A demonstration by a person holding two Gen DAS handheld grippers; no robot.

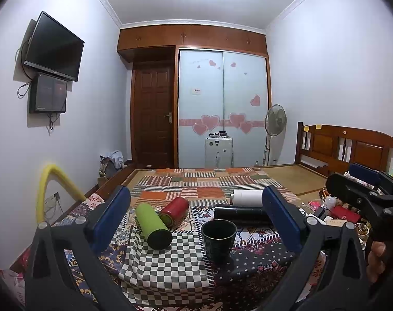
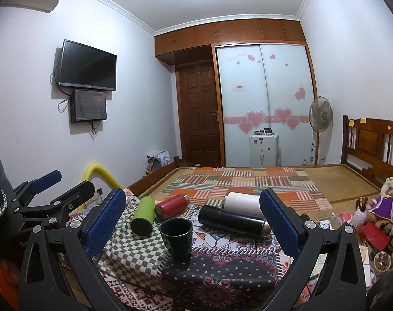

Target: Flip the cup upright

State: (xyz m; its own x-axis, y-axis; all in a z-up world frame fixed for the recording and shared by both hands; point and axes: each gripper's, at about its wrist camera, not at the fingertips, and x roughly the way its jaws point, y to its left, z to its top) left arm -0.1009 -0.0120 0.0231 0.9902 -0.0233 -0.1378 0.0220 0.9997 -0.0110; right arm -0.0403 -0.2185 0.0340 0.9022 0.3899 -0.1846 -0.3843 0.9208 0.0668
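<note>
Tongs wide open and empty on both sides, cup already standing mouth-up between them.

I have the left tongs (image 1: 196, 220) spread fully apart with nothing in them, and the right tongs (image 2: 192, 220) the same, both held level and pointing forward across the bed, well short of everything on it. The dark cup (image 1: 218, 238) sits upright on the patterned cloth (image 1: 248, 267), just beside the checked cloth (image 1: 165, 264), touching neither pair of tongs. By my reading the flip looks done, so the careful thing now is to keep both tongs back and level and not brush the rim, since a light cup tips easily on soft bedding. Beyond it lie a green bottle (image 1: 153, 225), a red bottle (image 1: 175, 210), a black flask (image 1: 239, 213) and a white flask (image 1: 248, 198), all on their sides.
</note>
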